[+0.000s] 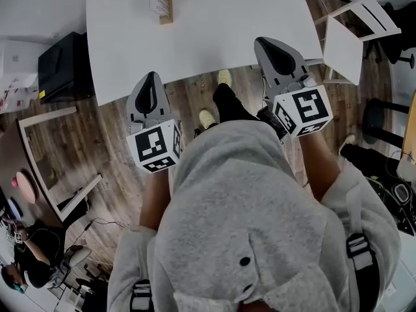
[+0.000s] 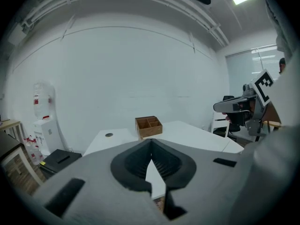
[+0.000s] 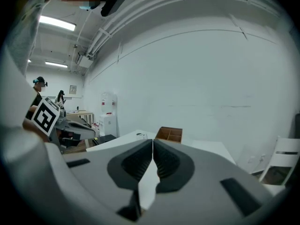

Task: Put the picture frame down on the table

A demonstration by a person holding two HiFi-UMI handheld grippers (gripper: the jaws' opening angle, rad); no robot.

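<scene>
Before white table, left gripper, right gripper held near level, jaws closed, empty.

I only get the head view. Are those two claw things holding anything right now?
Observer: No. The left gripper view shows the left gripper with its jaws together, nothing between them.
Operator: And the other one?
Observer: The right gripper is shut and empty too, by its own view.
Operator: What stands at the table's far edge?
Observer: A wooden box, open on top and split into compartments.
</scene>
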